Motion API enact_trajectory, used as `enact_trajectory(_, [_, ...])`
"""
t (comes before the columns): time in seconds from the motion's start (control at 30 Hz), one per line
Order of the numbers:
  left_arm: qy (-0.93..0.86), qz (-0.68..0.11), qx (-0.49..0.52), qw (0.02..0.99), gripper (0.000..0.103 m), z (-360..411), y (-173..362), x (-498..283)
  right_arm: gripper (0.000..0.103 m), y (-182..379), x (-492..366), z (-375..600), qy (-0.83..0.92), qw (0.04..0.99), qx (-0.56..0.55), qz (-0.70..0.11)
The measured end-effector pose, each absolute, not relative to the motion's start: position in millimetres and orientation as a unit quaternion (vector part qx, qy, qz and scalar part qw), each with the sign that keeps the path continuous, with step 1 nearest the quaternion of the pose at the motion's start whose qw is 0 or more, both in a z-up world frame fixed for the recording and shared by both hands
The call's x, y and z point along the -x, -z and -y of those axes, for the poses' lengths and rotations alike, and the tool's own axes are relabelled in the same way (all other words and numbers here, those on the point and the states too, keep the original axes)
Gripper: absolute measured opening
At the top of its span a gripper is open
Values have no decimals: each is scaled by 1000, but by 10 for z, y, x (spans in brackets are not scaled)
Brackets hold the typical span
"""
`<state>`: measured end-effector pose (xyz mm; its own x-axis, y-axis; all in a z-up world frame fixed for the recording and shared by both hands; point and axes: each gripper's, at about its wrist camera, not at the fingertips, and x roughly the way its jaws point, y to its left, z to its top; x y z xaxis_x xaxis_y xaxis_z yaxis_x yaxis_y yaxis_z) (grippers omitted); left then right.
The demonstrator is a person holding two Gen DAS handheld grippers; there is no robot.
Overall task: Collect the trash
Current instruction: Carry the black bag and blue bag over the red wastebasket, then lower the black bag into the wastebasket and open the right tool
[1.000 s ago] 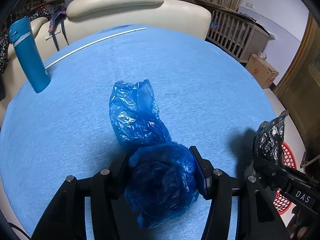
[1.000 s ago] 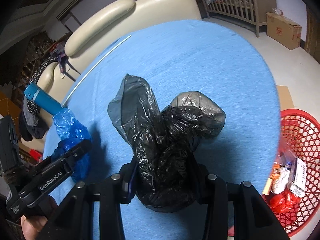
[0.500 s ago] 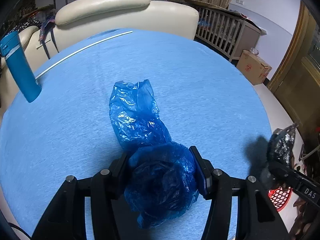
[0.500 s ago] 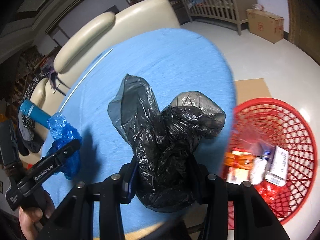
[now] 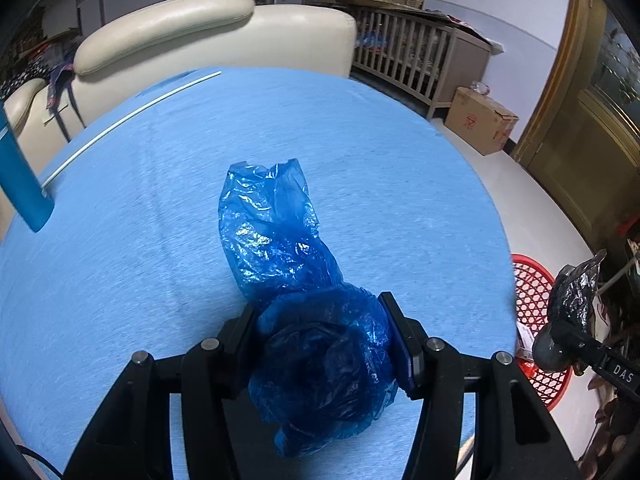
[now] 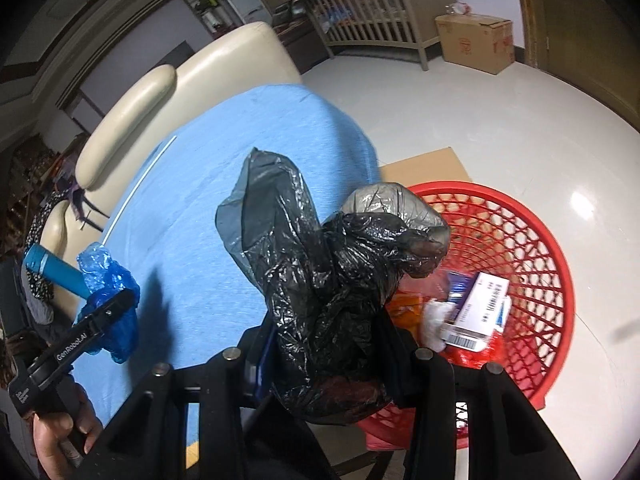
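Blue cloth covers the round table (image 5: 360,152), which has a cream sofa (image 5: 224,36) behind it and a red mesh basket (image 6: 532,264) on the pale floor beside its edge. Over that basket's near rim the right gripper (image 6: 326,344) clenches a crumpled, glossy black plastic bag (image 6: 332,264), while the left gripper (image 5: 320,332) grasps a wrinkled translucent blue plastic bag (image 5: 296,280) above the table, near a teal bottle (image 5: 20,184). Compared with a second ago, the black bag has travelled off the tabletop towards the basket with its boxes and wrappers, whereas the blue one has hardly shifted.
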<state>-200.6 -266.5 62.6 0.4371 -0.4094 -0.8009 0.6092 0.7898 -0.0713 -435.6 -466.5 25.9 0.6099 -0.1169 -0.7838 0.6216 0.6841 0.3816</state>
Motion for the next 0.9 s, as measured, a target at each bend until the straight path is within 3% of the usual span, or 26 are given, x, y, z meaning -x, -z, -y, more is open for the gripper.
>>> enact_trajectory(0.9, [396, -400, -172, 809, 58, 3532, -771, 2636, 46, -172, 5086, 5105, 308, 800, -352, -375])
